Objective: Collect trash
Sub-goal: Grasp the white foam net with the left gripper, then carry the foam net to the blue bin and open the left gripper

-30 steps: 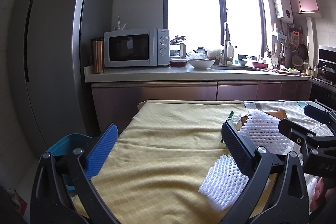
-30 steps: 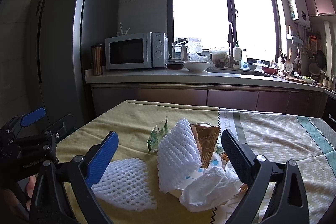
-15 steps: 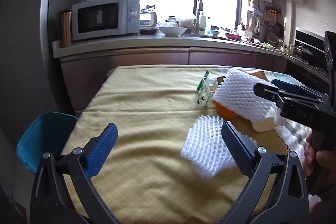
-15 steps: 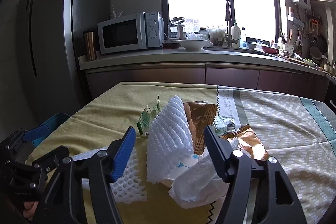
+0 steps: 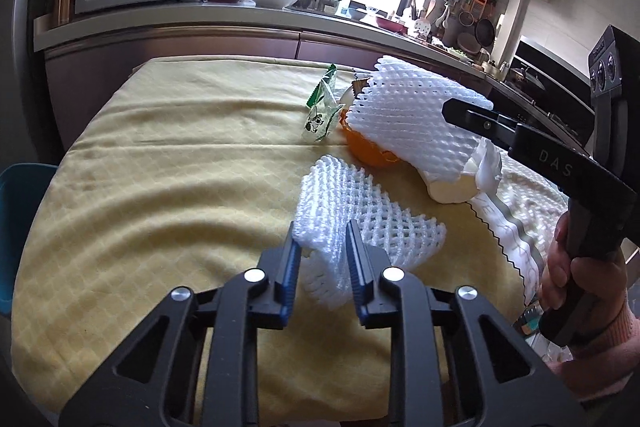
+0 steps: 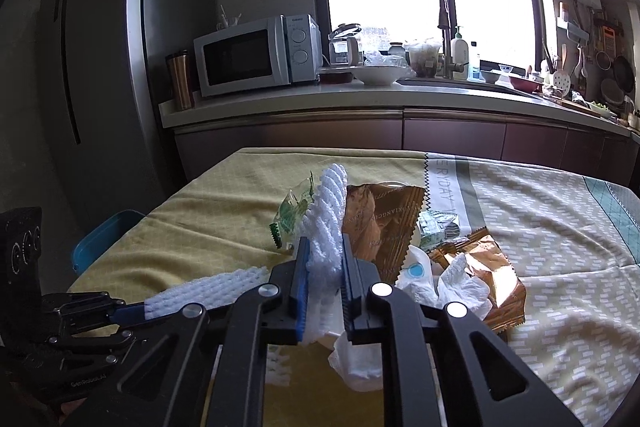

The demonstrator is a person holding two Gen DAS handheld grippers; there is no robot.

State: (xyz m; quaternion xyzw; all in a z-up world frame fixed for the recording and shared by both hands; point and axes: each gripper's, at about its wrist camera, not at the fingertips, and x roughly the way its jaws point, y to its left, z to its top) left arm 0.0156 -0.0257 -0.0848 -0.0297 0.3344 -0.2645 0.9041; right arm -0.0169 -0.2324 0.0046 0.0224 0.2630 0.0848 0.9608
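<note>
Both claws have just been closing: the left gripper (image 5: pixel 320 247) now pinches the flat foam net (image 5: pixel 360 215), the right gripper (image 6: pixel 324 263) clamps the upright foam sleeve (image 6: pixel 326 211) at its twelve o'clock, so both pieces look ready to lift toward the blue bin (image 6: pixel 104 239) at nine o'clock

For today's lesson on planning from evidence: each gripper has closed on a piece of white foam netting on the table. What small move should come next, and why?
Probably lift both a little. The left gripper pinches the flat foam net and the right gripper pinches the upright foam net; both jaws have just closed. The blue bin stands off the table's left edge, so the nets must clear the yellow cloth first.
</note>
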